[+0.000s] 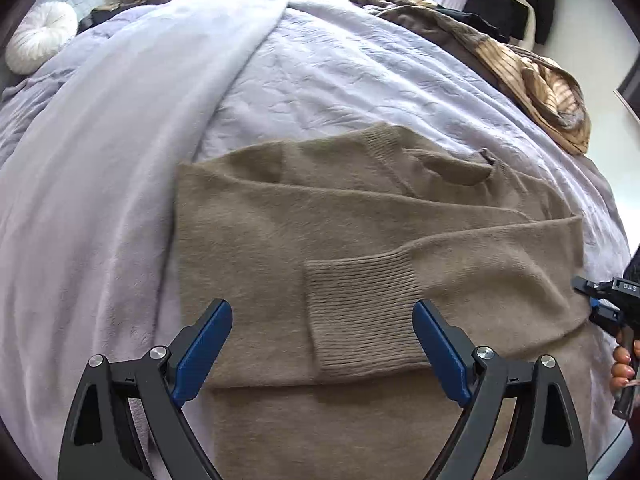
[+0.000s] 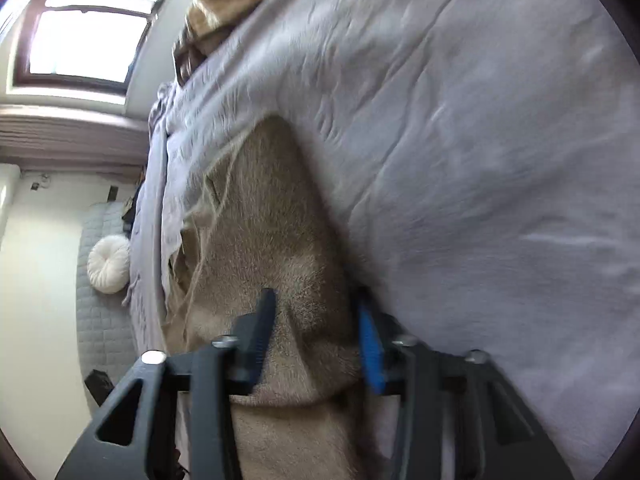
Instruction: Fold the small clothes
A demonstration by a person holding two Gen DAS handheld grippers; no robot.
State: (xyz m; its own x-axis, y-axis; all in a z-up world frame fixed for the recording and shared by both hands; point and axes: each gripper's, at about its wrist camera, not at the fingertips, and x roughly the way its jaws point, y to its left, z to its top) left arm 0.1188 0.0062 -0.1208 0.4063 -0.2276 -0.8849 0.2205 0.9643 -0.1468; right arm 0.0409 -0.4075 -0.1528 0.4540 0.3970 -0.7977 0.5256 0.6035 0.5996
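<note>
Sweater mid-fold; sleeves in, body fold left

I see the tan sweater (image 1: 360, 232) flat on the lavender bedspread (image 1: 340, 80), both sleeves crossed over the chest, ribbed cuff (image 1: 360, 312) between my left gripper (image 1: 322, 344) fingers, spread wide, empty; right gripper (image 2: 316, 336) narrowly parted, sweater edge bunched between its fingers, grip looks loose.

Daylit, fairly bright. Window (image 2: 84, 28) in right wrist view blown out w/ glare. Right view smeared by motion blur; left wrist view sharp. Strong fisheye bending, dark vignette at corners. Soft shadows under sweater (image 1: 360, 232).
</note>
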